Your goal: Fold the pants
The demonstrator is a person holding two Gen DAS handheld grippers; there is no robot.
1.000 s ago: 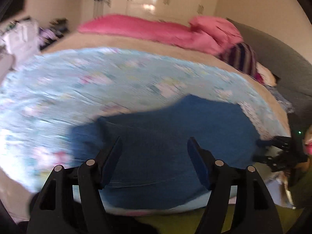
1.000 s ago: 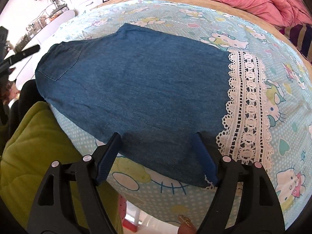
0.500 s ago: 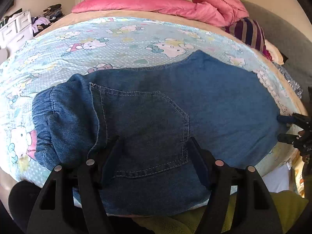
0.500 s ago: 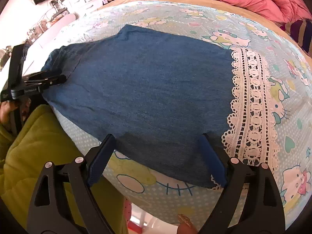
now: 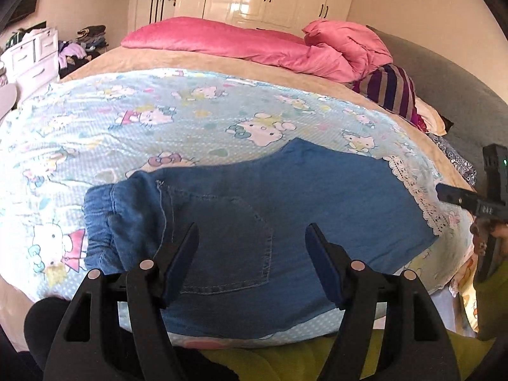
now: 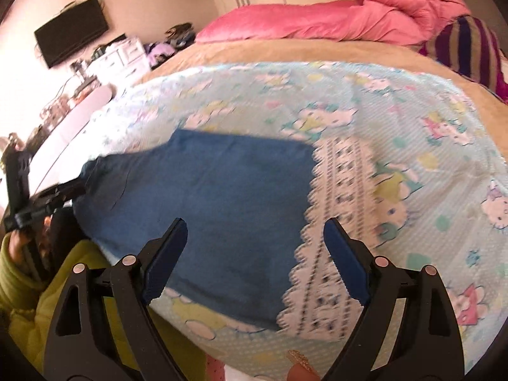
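Observation:
Blue denim pants [image 5: 285, 203] with a white lace hem [image 5: 419, 197] lie flat on the light blue cartoon-print bedspread [image 5: 158, 120]. The elastic waist [image 5: 101, 222] is at the left, with a back pocket showing. My left gripper [image 5: 252, 247] is open and empty, above the pocket near the bed's front edge. My right gripper [image 6: 255, 244] is open and empty, above the pants [image 6: 222, 197] beside the lace hem [image 6: 336, 209]. Each gripper shows at the edge of the other's view.
Pink bedding [image 5: 254, 44] and a striped cushion [image 5: 387, 92] lie at the head of the bed. White drawers [image 5: 28, 57] and clothes piles stand at the left, a wall TV [image 6: 73, 35] behind. The person's green sleeve [image 6: 63, 285] is at the bed's front edge.
Both grippers have pulled back and up from the pants, staying open. The right view is now blurred from motion. The pants have not moved.

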